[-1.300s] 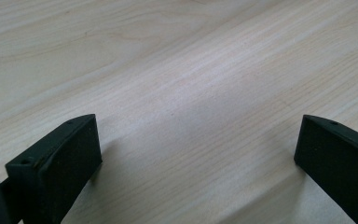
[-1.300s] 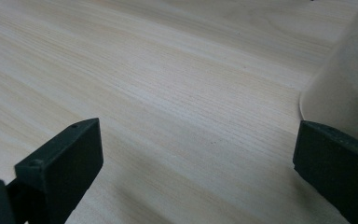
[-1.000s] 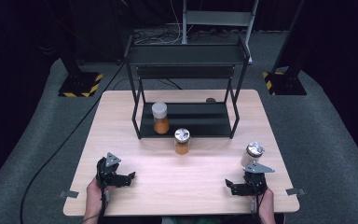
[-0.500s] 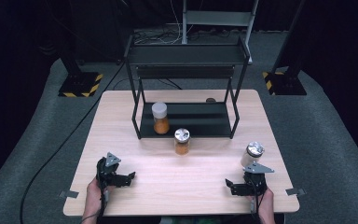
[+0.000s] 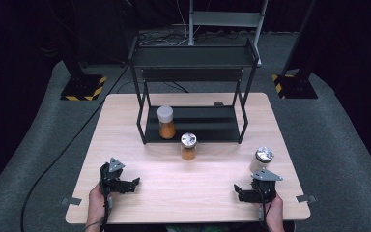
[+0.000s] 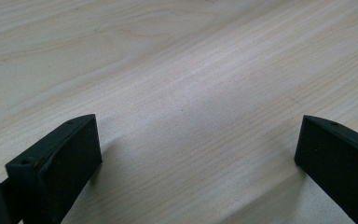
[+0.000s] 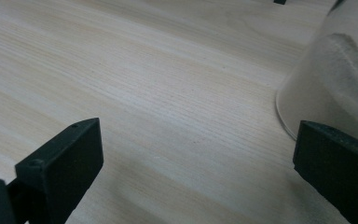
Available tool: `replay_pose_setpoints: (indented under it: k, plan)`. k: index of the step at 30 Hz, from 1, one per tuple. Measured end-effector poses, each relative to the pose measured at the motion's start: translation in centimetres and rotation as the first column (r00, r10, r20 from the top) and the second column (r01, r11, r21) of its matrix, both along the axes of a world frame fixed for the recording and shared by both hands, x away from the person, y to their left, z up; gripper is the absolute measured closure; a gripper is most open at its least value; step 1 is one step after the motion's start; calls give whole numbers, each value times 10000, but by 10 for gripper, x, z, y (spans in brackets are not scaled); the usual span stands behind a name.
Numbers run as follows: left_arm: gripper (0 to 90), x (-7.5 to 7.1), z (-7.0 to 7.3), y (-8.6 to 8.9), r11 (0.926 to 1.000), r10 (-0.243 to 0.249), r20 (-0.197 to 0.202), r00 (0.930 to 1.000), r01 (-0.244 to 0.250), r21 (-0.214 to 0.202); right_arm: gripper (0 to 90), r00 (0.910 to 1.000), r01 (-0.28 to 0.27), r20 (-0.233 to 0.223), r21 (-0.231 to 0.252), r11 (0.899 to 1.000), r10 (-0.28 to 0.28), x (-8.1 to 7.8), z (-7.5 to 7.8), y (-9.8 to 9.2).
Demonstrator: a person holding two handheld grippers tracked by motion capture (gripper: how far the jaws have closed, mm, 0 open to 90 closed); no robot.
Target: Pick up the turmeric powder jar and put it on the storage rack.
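Three jars stand on the wooden table [image 5: 198, 188]. A white-lidded jar of orange powder [image 5: 166, 122] is on the lower shelf of the black rack [image 5: 193, 63]. In front of the rack stands a silver-lidded orange jar [image 5: 189, 146]. A silver-lidded jar of white powder [image 5: 261, 160] [image 7: 335, 79] stands at the right. My left gripper [image 5: 134, 184] [image 6: 196, 154] rests open on the table near the front left. My right gripper [image 5: 239, 191] [image 7: 196, 158] rests open just in front of the white-powder jar, with nothing between its jaws.
The rack has an upper shelf and a lower shelf. A small dark object [image 5: 218, 103] lies behind the rack on the table. Tape marks [image 5: 71, 201] sit at the table's front corners. A cable [image 5: 58, 159] runs across the floor at the left.
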State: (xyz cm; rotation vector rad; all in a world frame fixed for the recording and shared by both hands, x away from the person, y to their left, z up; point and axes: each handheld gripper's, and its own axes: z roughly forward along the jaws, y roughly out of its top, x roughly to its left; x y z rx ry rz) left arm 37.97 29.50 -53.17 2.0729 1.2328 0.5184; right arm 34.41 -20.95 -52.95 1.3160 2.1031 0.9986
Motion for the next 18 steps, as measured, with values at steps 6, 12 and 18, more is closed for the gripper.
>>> replay_pose_setpoints:
  k: [6,12,18]
  plan:
    - [1,0,0,0,10000,-16,3,10000,16,6,4,9987,437,247,11,9990,-437,-4,2,11]
    - [1,1,0,0,10000,-24,4,10000,24,4,4,9995,-83,294,96,9999,80,8,16,42]
    - [1,1,0,0,10000,-25,1,10000,25,5,5,9963,-797,327,-89,9968,800,35,29,88]
